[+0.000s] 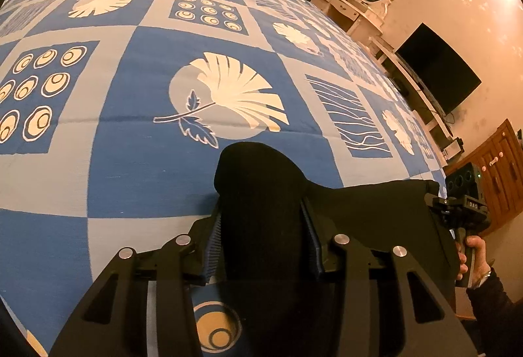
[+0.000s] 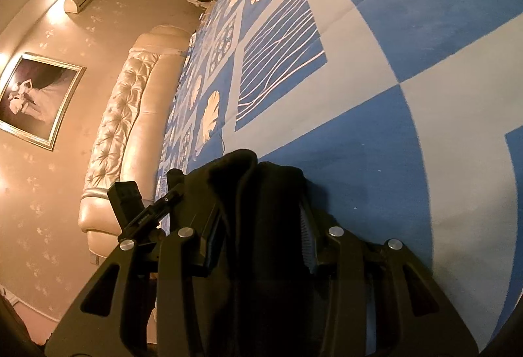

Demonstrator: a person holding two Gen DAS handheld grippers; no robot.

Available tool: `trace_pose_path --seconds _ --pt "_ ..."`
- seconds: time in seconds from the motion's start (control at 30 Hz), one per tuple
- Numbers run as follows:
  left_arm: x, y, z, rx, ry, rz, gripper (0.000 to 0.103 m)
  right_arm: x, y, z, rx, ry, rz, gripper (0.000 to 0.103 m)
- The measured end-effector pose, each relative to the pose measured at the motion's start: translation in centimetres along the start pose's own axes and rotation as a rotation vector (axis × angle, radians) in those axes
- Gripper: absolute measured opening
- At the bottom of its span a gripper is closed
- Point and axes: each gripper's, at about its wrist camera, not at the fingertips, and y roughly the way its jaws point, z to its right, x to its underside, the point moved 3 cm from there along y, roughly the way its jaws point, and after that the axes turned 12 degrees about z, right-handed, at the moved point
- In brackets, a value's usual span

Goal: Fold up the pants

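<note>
Both tongs — left tongs and right tongs — clamp the black fabric pants above the blue patterned bedspread; uneven pulling could slip the bunched cloth free.

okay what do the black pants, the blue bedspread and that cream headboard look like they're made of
Black pants: soft, matte knit or fleece, probably; thick rounded folds, no sheen.
Blue bedspread: woven cotton-like cloth with a printed pattern; flat, matte, creased in straight fold lines.
Cream headboard: looks like button-tufted leather or faux leather; glossy highlights, deep dimples. Which one cannot be told.
</note>
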Motion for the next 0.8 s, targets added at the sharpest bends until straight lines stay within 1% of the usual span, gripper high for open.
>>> trace_pose_path --seconds 0.5,0.8 --pt "-0.8 -1.5 -3.5 -0.022 -0.038 0.006 0.043 0.6 2.5 -1.7 0.006 -0.016 -0.031 0.039" --pt "-2.0 -2.0 -6.5 -0.030 -0.091 0.000 0.043 1.5 4.5 -3.3 0.002 -0.016 -0.050 0.039"
